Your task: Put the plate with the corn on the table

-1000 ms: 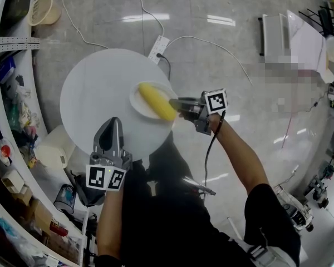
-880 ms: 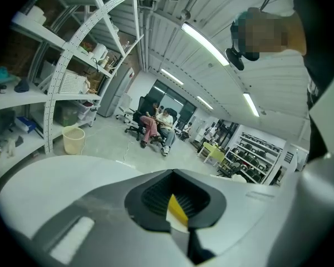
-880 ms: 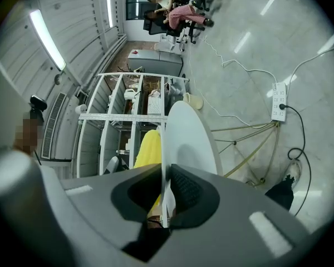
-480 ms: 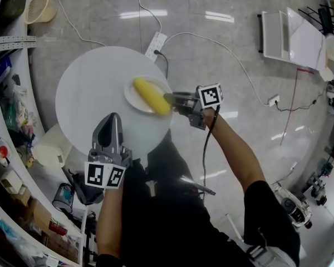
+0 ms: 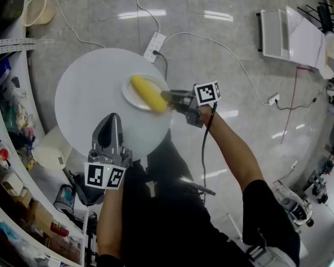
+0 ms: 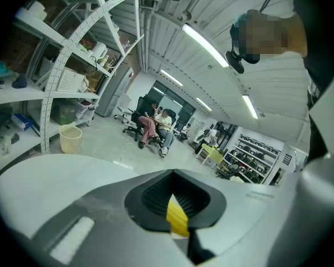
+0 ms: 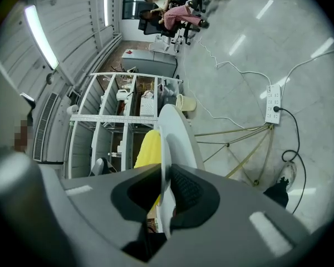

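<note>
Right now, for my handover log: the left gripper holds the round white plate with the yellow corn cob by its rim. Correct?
Not the left. The right gripper is clamped on the rim of the round white plate carrying the yellow corn cob, as the right gripper view shows. The rest stands.

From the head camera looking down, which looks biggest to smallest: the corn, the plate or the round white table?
1. the round white table
2. the plate
3. the corn, almost as long as the plate but much narrower

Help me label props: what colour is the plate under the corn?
The plate is white, clearest in the head view.
</note>
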A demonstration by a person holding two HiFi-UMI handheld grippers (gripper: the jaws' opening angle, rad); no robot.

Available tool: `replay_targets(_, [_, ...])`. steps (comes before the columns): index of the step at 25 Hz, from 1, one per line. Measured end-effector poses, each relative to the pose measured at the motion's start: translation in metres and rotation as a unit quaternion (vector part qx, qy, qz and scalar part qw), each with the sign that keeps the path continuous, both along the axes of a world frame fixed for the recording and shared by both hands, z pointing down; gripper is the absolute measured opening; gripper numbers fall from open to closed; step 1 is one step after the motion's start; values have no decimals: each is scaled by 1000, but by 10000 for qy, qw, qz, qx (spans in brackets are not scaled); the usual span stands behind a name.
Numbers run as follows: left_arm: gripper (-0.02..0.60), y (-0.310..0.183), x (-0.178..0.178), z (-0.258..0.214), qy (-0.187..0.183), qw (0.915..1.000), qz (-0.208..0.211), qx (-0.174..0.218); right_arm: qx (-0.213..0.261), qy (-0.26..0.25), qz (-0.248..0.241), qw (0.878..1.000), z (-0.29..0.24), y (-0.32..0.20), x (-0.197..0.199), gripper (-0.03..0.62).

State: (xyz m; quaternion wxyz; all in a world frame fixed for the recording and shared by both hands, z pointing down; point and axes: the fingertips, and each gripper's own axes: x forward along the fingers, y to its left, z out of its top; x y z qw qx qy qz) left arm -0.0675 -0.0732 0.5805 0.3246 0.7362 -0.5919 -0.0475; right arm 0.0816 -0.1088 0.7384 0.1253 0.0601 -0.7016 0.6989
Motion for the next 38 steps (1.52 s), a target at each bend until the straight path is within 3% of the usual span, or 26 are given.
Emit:
replay_targets(6, [5, -1, -1, 2, 21, 10000, -4, -25, 14, 103, 76, 9999, 0, -5, -4, 52])
replay_targets(16, [5, -2, 1, 1, 48, 10000, 7, -15, 276, 1279, -32, 9914, 13, -7, 4, 38])
replay_targets(26, [5, -3, -3, 2, 81, 10000, 9, -20, 740, 2318, -144, 9698, 17, -13, 6, 54])
replay_targets(38, [5, -3, -10, 4, 128, 9999, 23, -45, 1616, 3335, -466, 9276, 17, -21, 10, 98])
